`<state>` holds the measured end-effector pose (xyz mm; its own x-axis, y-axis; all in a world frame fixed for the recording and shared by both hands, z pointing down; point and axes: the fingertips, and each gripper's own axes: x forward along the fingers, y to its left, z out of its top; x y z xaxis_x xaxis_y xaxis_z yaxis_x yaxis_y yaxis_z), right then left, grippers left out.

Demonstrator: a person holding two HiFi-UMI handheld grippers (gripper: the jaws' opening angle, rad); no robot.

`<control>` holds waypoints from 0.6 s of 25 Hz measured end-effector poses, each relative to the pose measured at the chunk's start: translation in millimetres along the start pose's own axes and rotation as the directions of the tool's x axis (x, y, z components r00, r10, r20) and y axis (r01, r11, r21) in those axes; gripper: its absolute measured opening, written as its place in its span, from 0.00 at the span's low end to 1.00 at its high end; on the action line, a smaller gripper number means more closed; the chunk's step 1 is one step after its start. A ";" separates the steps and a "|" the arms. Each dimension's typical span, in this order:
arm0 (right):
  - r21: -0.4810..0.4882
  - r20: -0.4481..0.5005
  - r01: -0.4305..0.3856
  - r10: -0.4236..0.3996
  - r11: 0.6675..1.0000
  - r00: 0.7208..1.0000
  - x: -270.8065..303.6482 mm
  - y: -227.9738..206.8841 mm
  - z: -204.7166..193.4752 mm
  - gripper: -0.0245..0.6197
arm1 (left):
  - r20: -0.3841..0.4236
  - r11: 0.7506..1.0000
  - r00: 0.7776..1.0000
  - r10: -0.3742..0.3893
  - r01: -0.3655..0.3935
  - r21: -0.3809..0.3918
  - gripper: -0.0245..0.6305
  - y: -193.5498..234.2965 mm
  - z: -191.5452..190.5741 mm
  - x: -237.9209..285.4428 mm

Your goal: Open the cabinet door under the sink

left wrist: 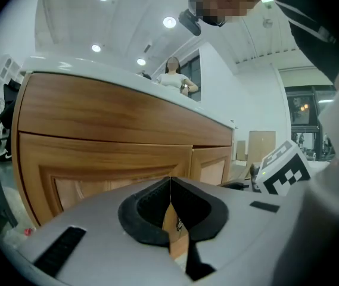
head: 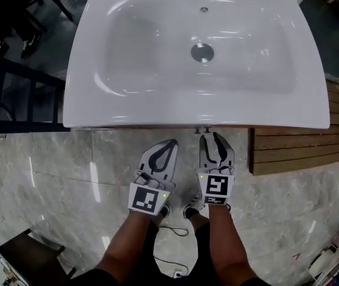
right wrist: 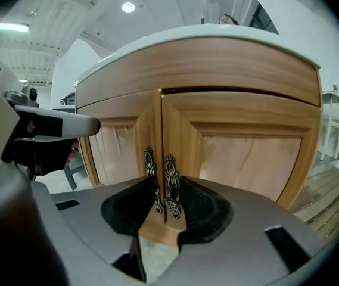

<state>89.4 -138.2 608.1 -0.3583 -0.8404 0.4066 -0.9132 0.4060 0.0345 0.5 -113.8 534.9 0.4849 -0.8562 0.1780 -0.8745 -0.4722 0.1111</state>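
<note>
- Grey marble floor (head: 50,171) fills the left of the head view, with a dark frame (head: 14,94) at its far-left edge.
- The white sink (head: 127,109) spans the top, and the drain (head: 202,52) sits in the middle of its bowl. The wooden cabinet (left wrist: 98,136) stands under it, and from above the sink's front rim hides nearly all of it.
- The left gripper (head: 170,143) is held in front of the cabinet, its tips just short of the sink's rim in the head view. Its jaws are together at the tips with nothing between them. Its own view faces the left door, to the left of the seam.
- The two doors (right wrist: 246,154) are both closed and meet flush at an upright seam in the middle of the cabinet front. Two dark ornate handles (right wrist: 170,183) stand upright side by side, one on each side of that seam.
- The right gripper (head: 212,137) is just beside the left one and points at the seam. Its jaws are a little apart and clamp nothing. The handles show through the gap between the pads, close ahead, but whether a pad touches them cannot be told.
- Brown wooden slats (head: 294,148) lie on the floor at the right, beside the cabinet.
</note>
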 end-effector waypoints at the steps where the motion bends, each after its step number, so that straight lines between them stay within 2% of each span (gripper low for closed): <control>1: 0.005 -0.006 0.001 -0.001 1.000 1.000 3.7 -0.5 -4.2 0.25 | 0.002 1.000 1.000 0.003 -0.003 0.000 0.07 1.1 -2.9 1.9; 10: 0.006 -0.090 -0.007 0.007 1.000 0.996 19.7 -0.9 -30.8 0.27 | -0.012 1.000 1.000 -0.018 0.017 -0.006 0.07 0.1 -8.7 8.8; 15: 0.025 -0.108 0.017 -0.014 1.000 0.994 23.8 -5.8 -42.3 0.27 | -0.032 0.999 0.999 -0.032 0.032 -0.001 0.07 -2.8 -17.4 11.7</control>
<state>94.4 -145.3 656.3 -0.3226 -0.8024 0.5021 -0.9236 0.3829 0.0184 8.8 -118.9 553.6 0.5128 -0.8335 0.2055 -0.8585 -0.4993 0.1173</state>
